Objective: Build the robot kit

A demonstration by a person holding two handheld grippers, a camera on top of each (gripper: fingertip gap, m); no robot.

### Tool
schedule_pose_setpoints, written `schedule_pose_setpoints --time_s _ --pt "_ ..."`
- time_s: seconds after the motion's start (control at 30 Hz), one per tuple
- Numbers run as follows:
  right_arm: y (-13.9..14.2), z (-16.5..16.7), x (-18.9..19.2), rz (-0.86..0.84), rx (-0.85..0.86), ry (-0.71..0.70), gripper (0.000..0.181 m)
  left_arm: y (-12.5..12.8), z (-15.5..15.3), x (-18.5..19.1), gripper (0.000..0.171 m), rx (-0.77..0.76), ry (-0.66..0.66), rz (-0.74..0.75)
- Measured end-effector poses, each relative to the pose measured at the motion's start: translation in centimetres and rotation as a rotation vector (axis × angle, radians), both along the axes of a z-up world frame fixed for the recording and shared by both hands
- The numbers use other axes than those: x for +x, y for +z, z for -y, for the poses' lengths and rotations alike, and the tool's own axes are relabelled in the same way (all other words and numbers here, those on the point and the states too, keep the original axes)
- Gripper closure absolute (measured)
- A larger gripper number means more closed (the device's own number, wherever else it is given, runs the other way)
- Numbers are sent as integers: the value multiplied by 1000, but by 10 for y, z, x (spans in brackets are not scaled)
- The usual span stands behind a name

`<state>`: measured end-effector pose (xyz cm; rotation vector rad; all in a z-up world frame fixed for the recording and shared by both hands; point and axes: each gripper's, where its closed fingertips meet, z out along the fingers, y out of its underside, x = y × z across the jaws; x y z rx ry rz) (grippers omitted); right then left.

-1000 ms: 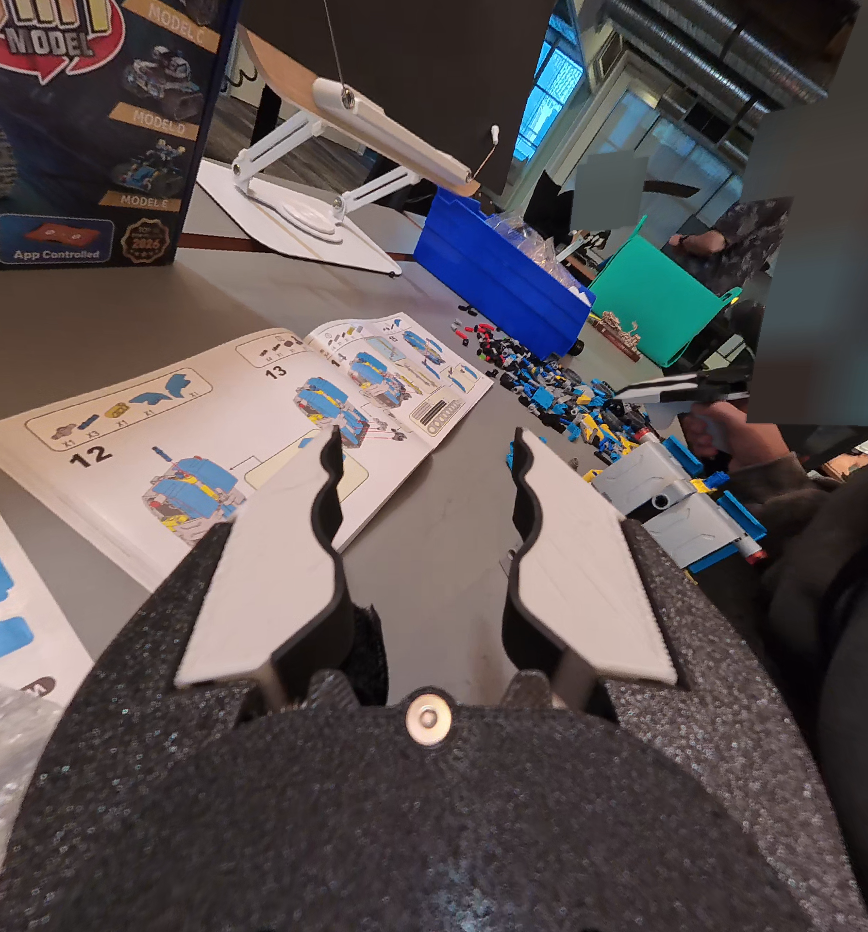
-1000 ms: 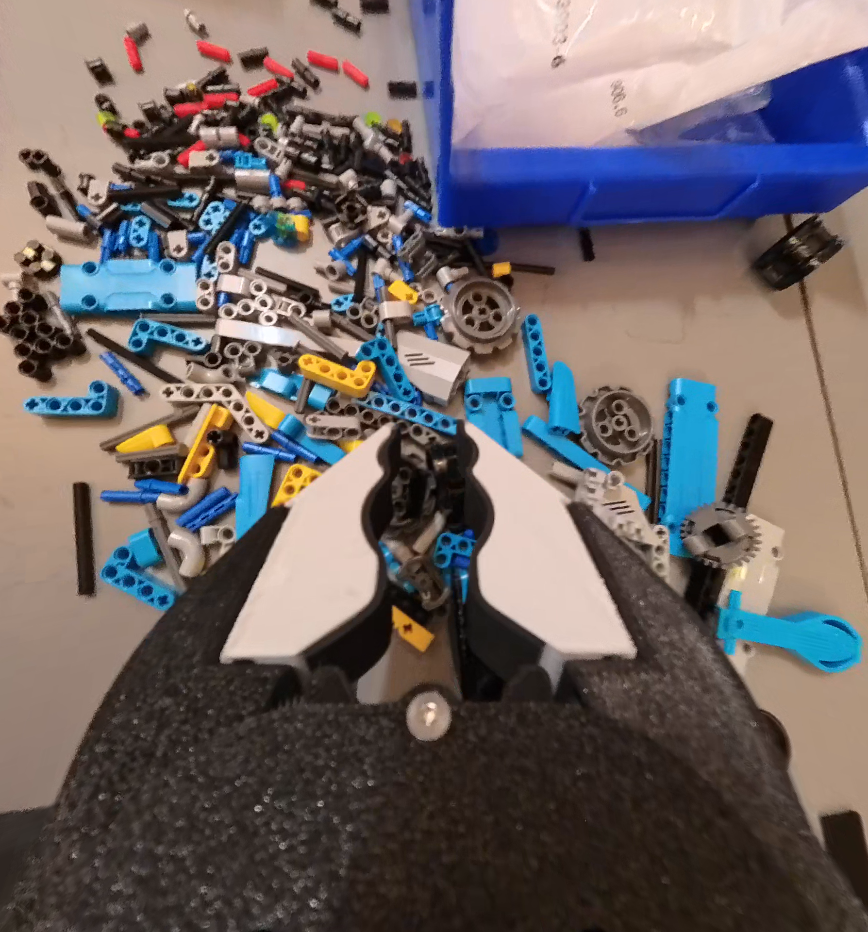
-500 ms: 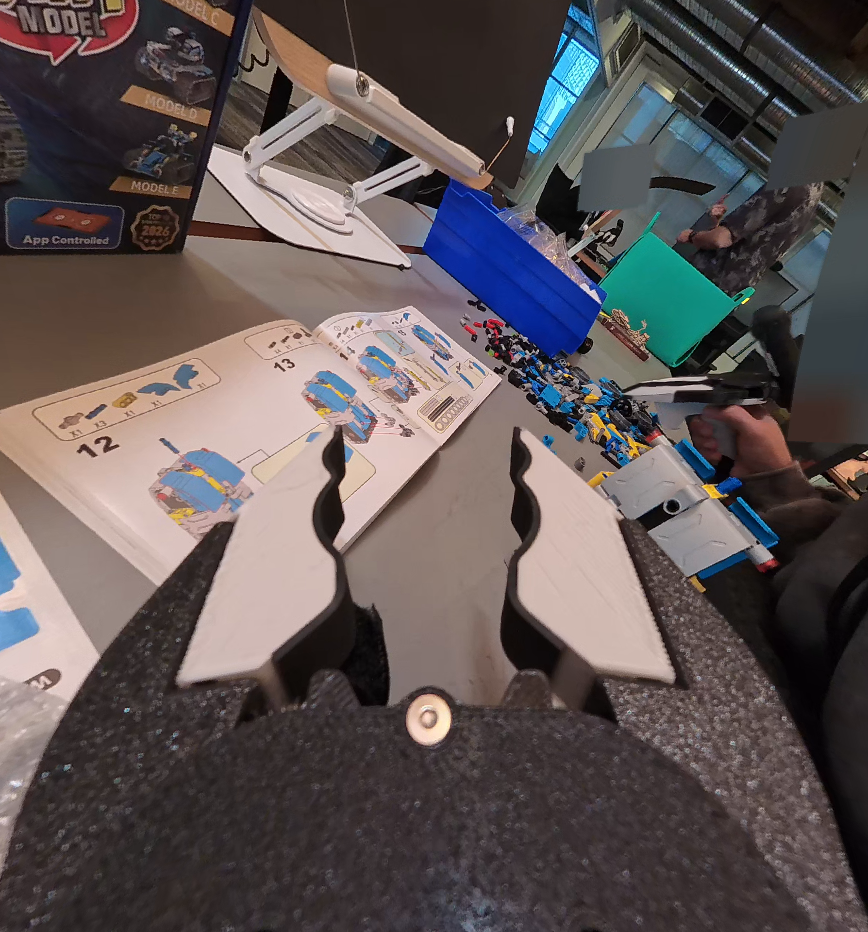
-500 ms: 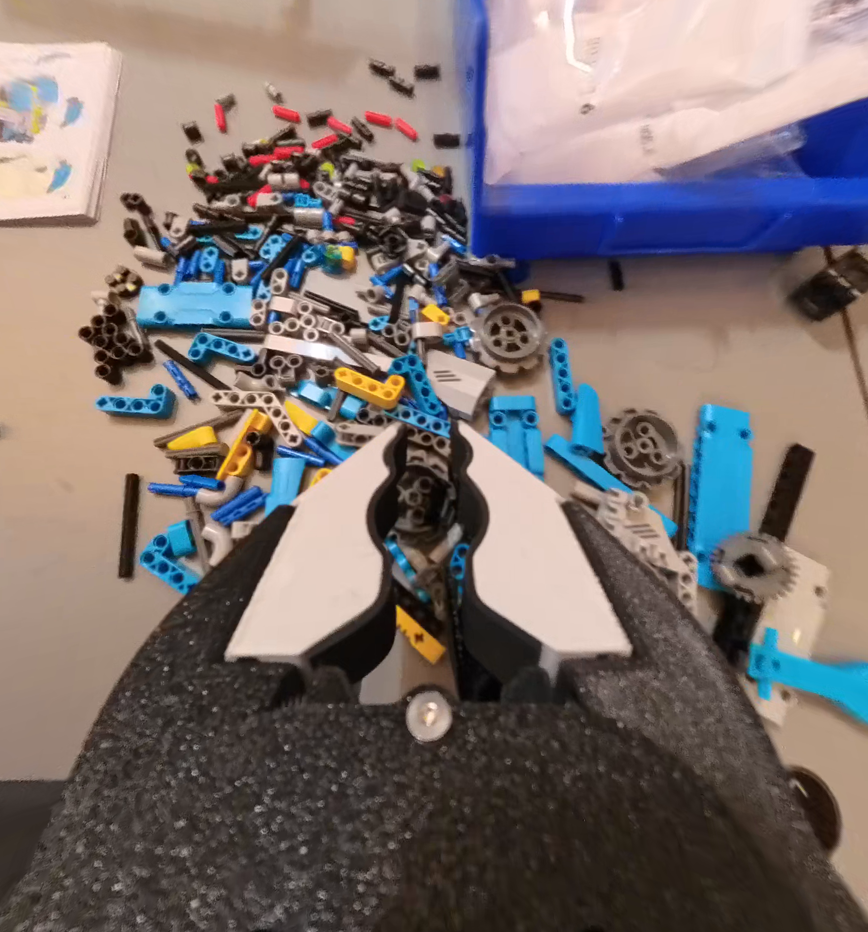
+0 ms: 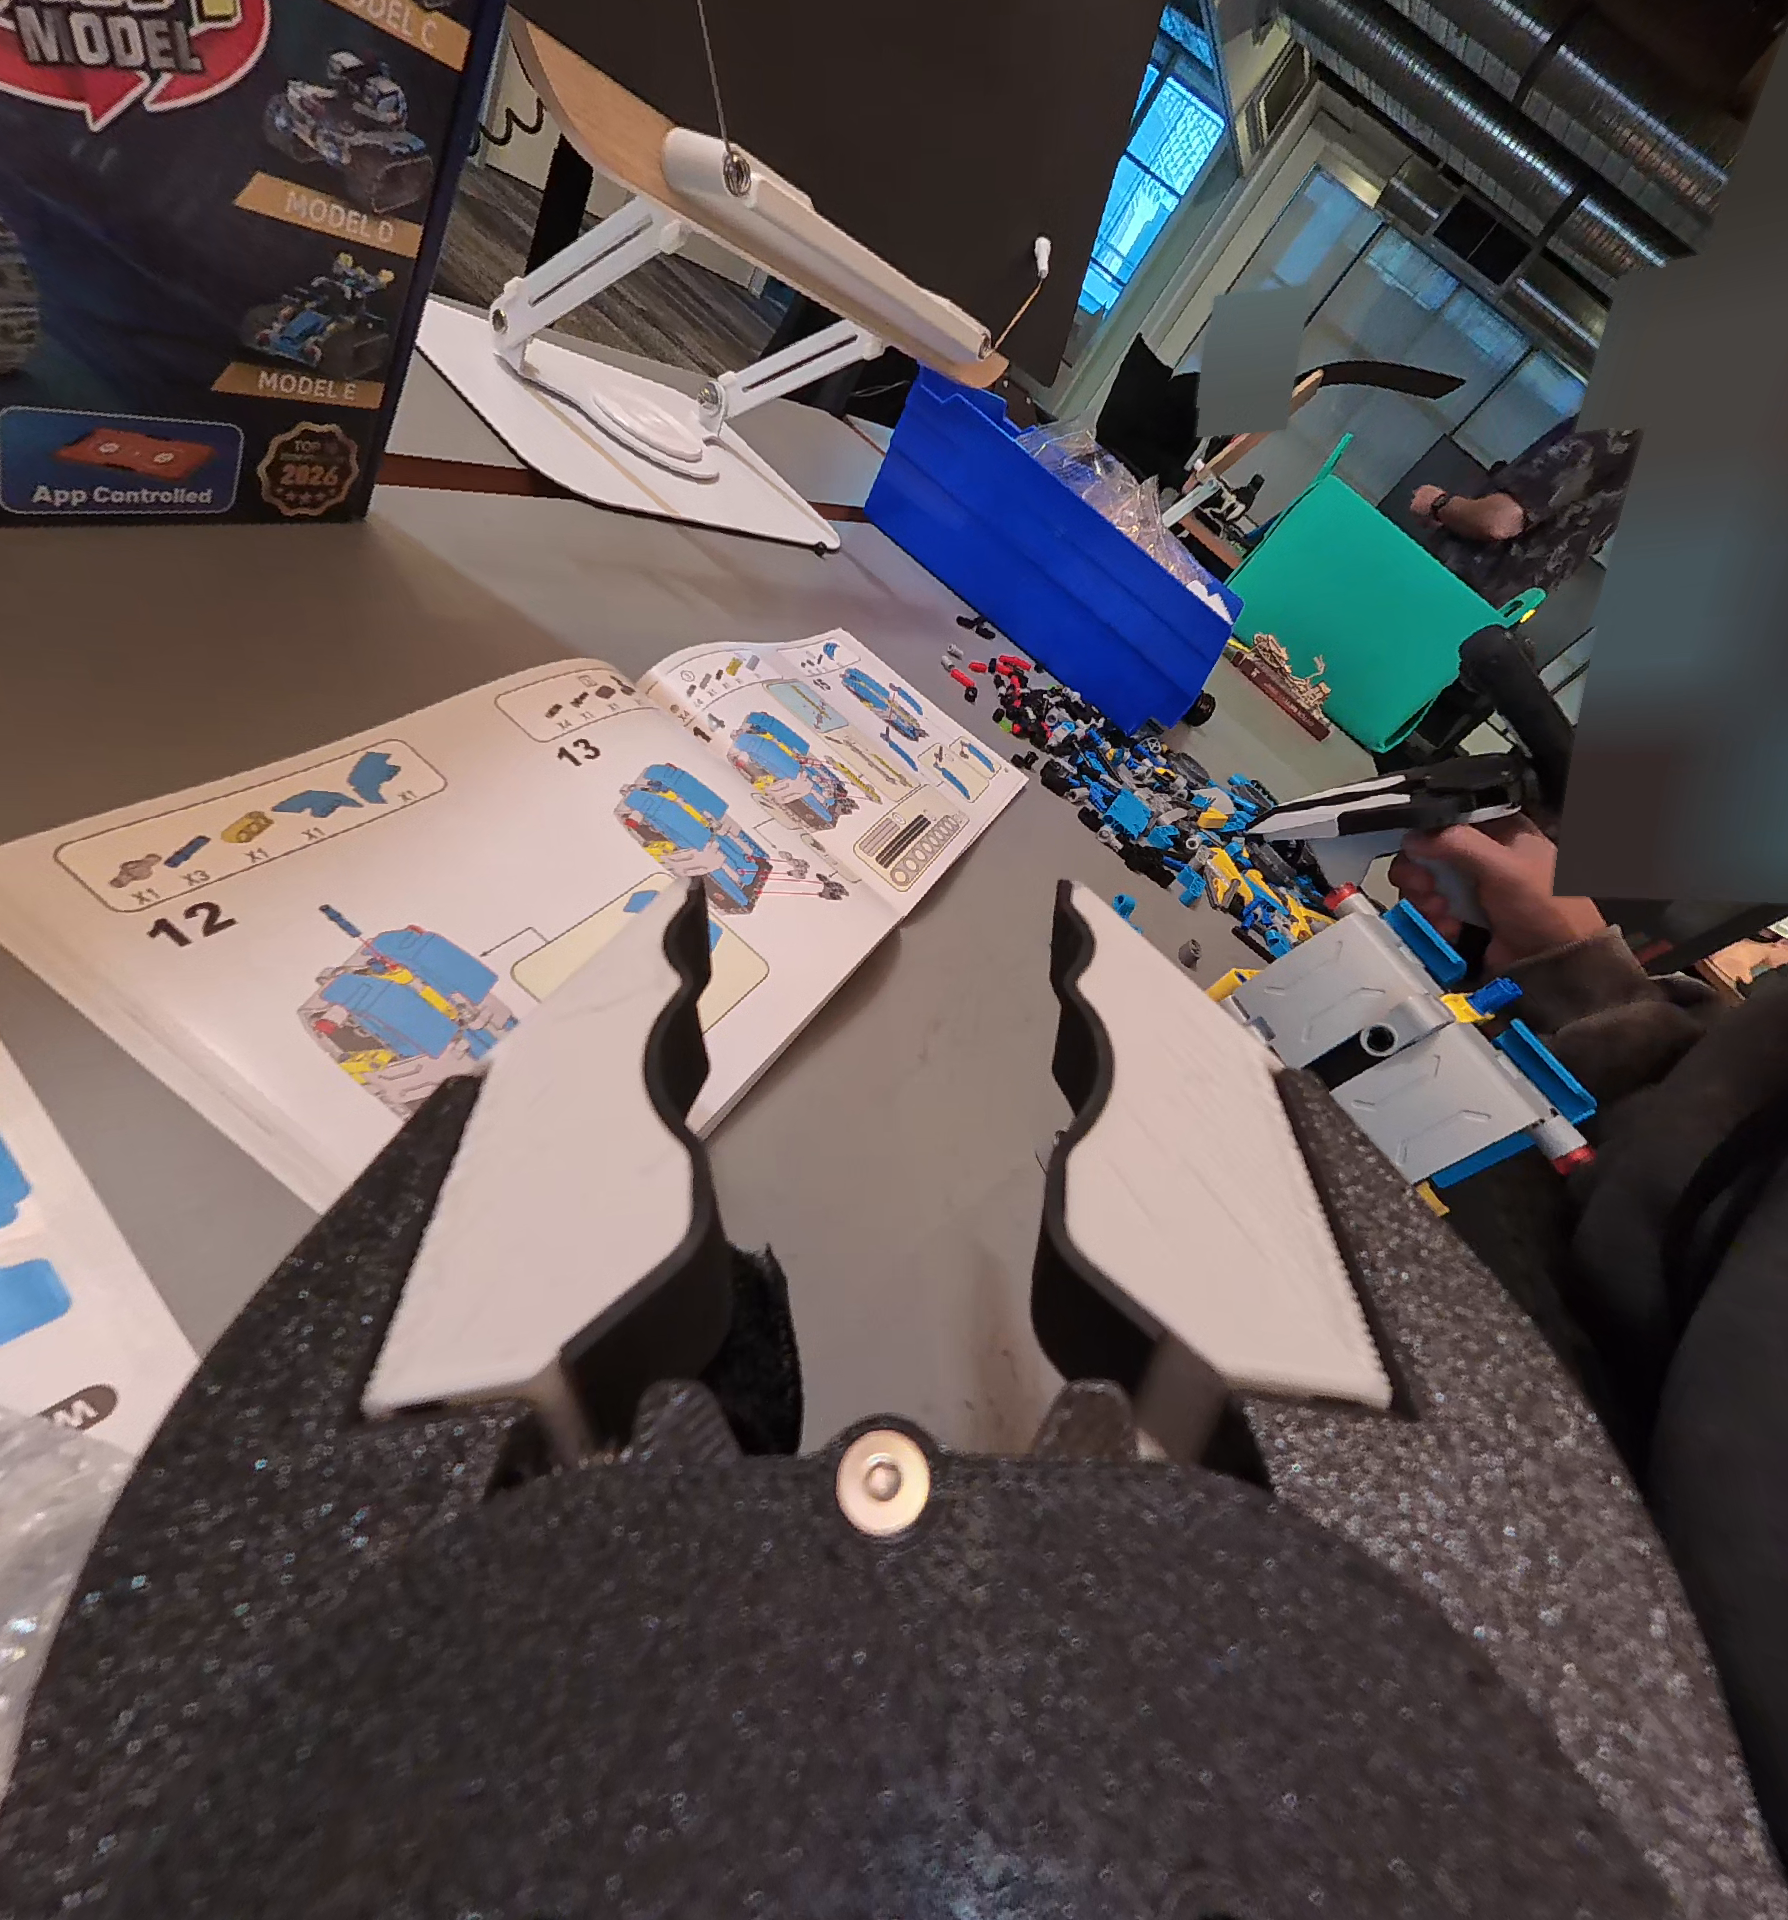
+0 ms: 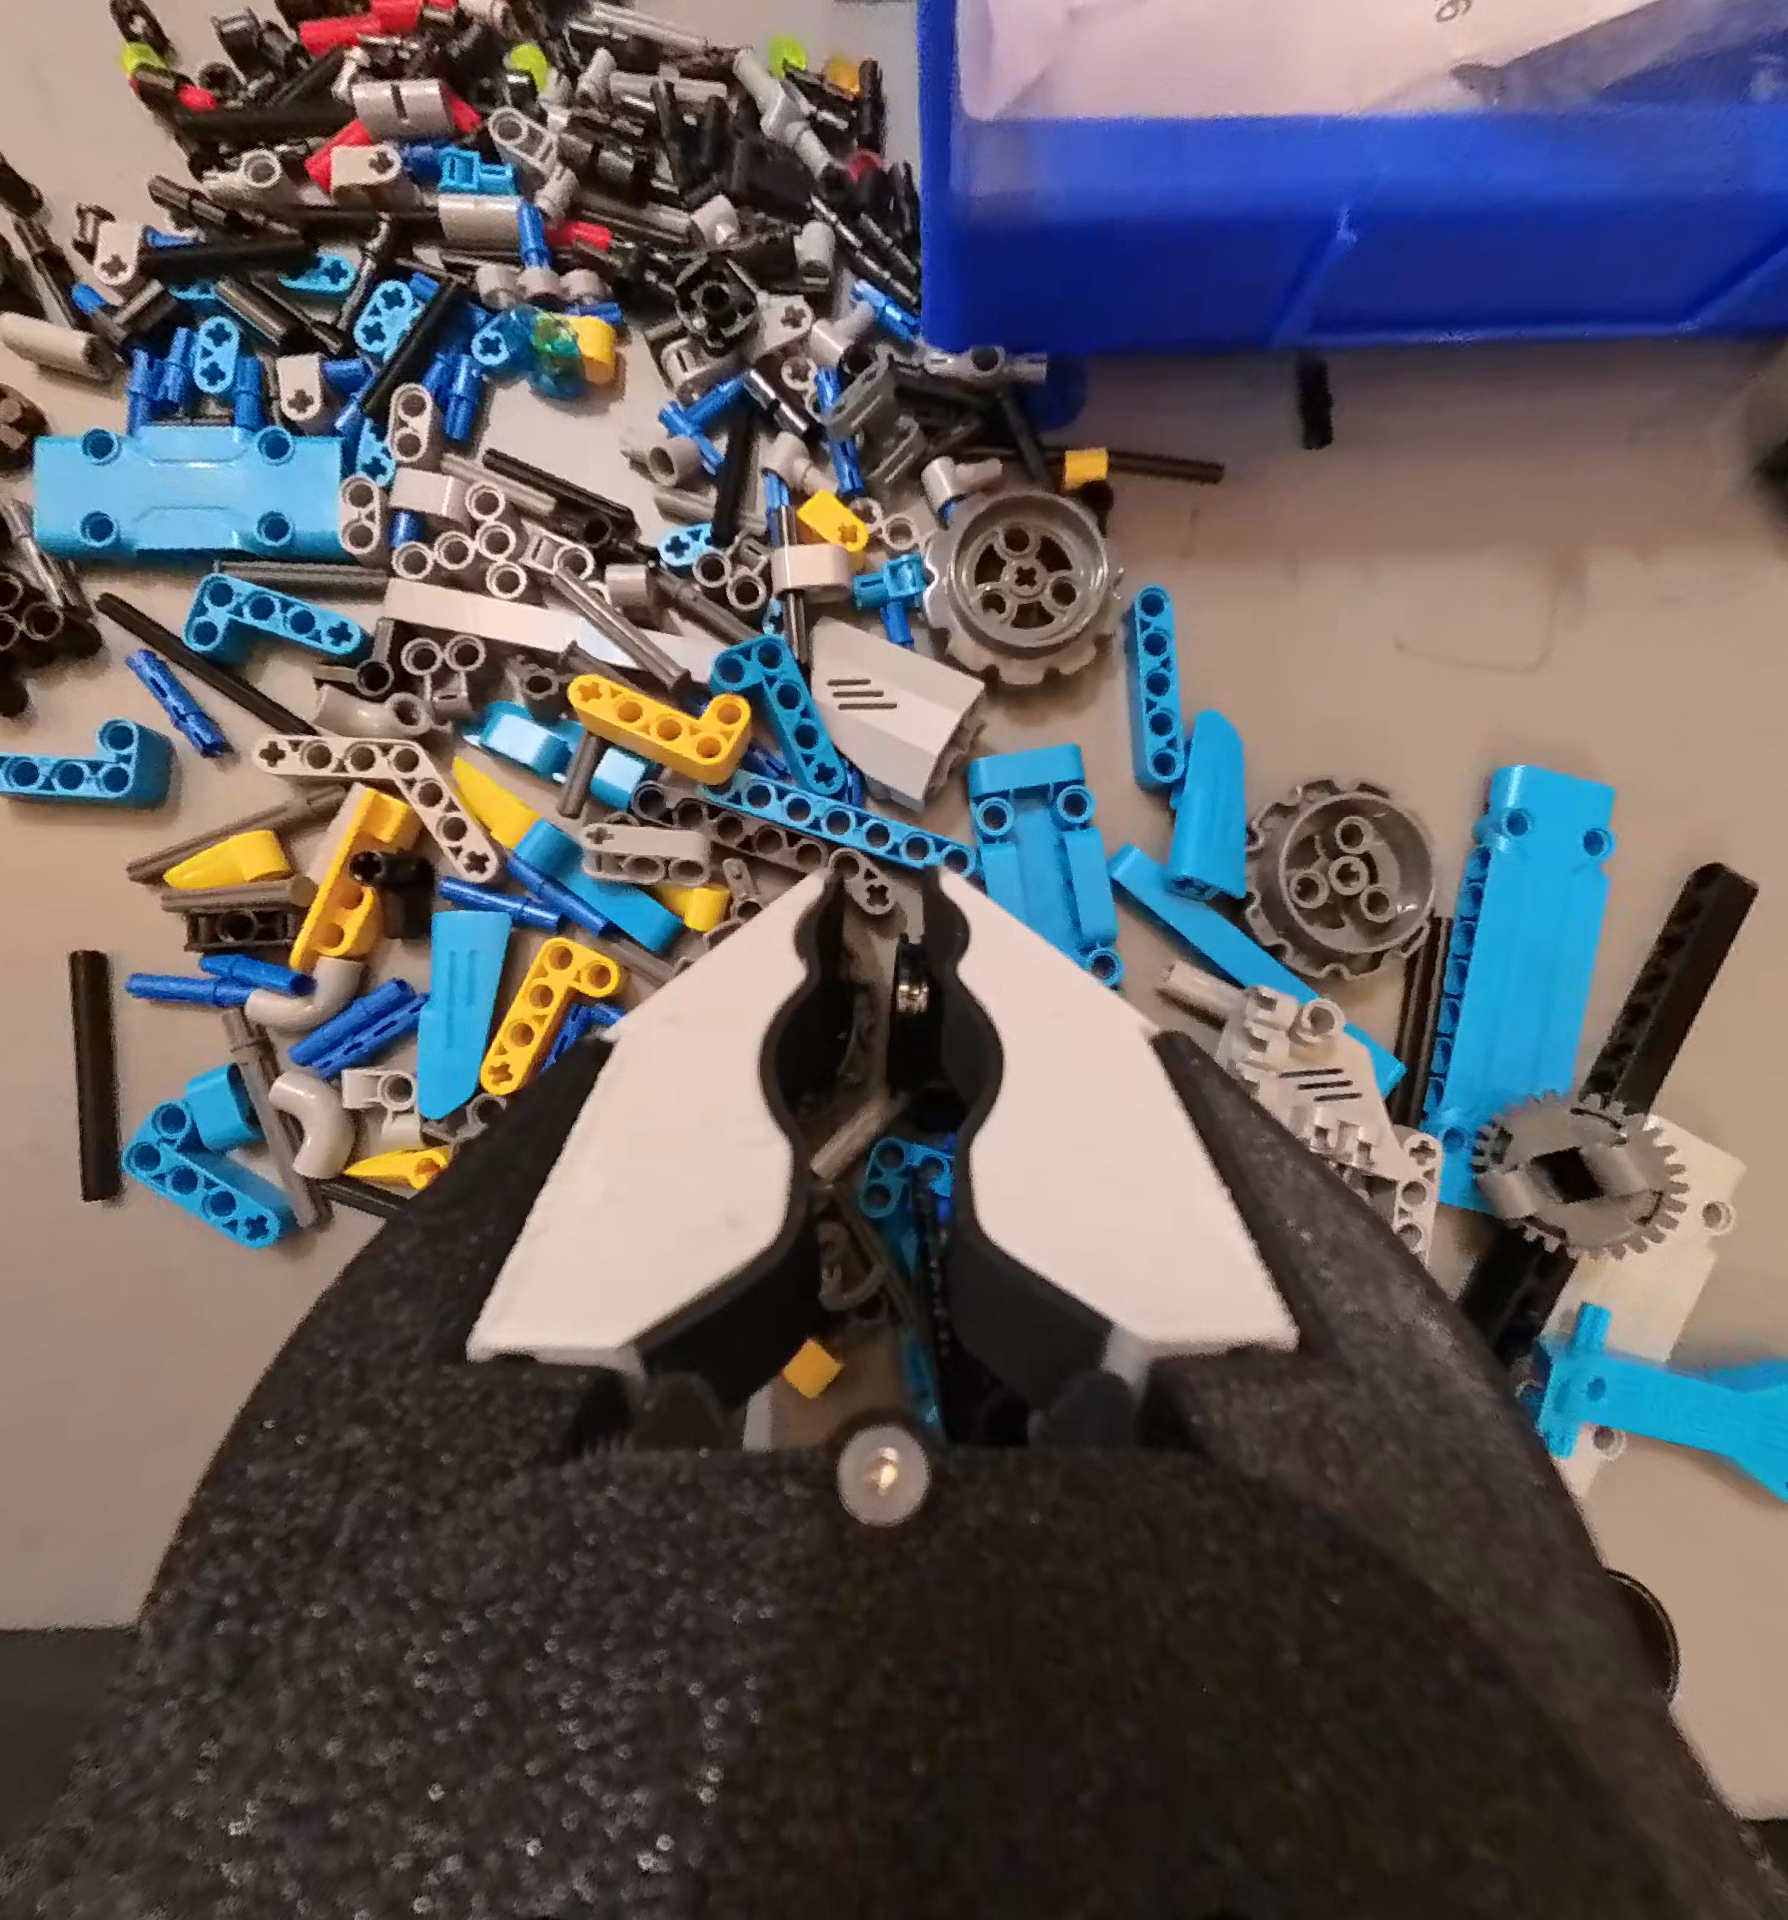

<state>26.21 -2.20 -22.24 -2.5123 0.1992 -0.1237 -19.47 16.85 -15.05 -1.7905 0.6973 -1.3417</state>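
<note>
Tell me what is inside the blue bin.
The blue bin holds crumpled clear and white plastic bags; the left view shows them poking above its rim. Whatever lies beneath the bags is covered, so any loose parts there cannot be seen.

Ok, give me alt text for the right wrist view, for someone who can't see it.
The right gripper points down, nearly closed, over a pile of loose building-toy parts in blue, yellow, grey and black on a grey table. A blue bin holding plastic bags sits beyond the pile.
</note>
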Motion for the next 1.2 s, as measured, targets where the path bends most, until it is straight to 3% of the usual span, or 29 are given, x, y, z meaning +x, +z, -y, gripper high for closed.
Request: schedule_pose_setpoints --time_s 0.5,0.63,0.7,0.77,0.93,1.2 --pt "-6 1 -4 -1 -62 20 174 1 1 0 105 0 -6 5" --pt "8 -5 -13 5 -4 51 174 0 1 1 105 0 -8 3" --pt "30 -21 -48 -31 107 174 174 0 1 1 105 1 -7 4" --pt "49 -36 -114 -122 214 408 174 0 1 1 105 1 -9 3" --pt "41 -45 -204 -219 205 645 174 1 2 1 105 2 -14 8" --pt "2 -35 -236 -200 31 749 174 3 4 1 105 7 -25 17"
